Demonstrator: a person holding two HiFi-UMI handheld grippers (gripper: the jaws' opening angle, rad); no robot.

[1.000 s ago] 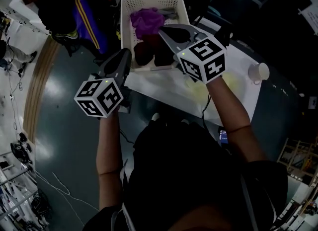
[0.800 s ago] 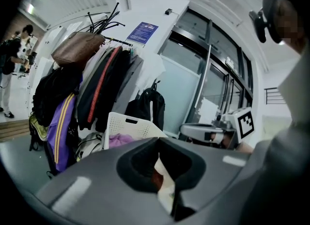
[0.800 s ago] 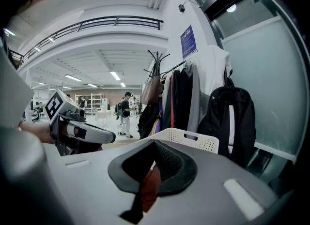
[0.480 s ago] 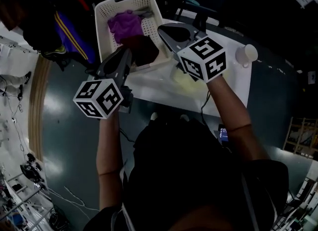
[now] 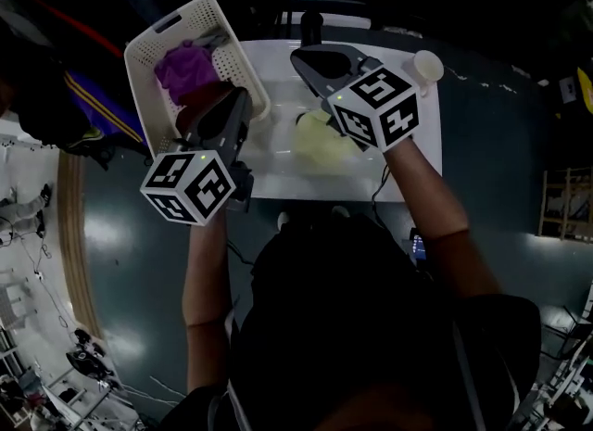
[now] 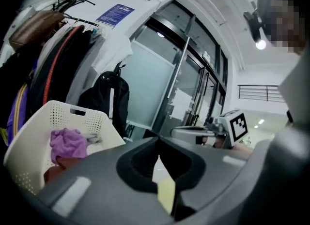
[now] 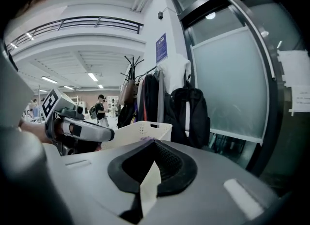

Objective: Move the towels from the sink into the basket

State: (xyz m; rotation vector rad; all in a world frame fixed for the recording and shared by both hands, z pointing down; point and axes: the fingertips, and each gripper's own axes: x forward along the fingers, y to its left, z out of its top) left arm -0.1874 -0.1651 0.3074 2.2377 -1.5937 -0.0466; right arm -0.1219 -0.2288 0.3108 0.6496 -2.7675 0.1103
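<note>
Swung off the basket [image 5: 153,40] since a second ago, both grippers now reach toward the white sink [image 5: 278,174]. Left gripper [image 5: 243,95] and right gripper [image 5: 298,55] are each pressed together, empty. The right one's cube partly hides the sink's yellow towel [image 5: 315,146]; a purple towel [image 5: 185,66] lies in the basket.

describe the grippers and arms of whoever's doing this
The left gripper and right gripper are matching grey wedge-shaped shells that taper to two jaws lined with black pads. Each carries a white cube printed with black square markers. The person wears a dark top; the forearms are bare.
</note>
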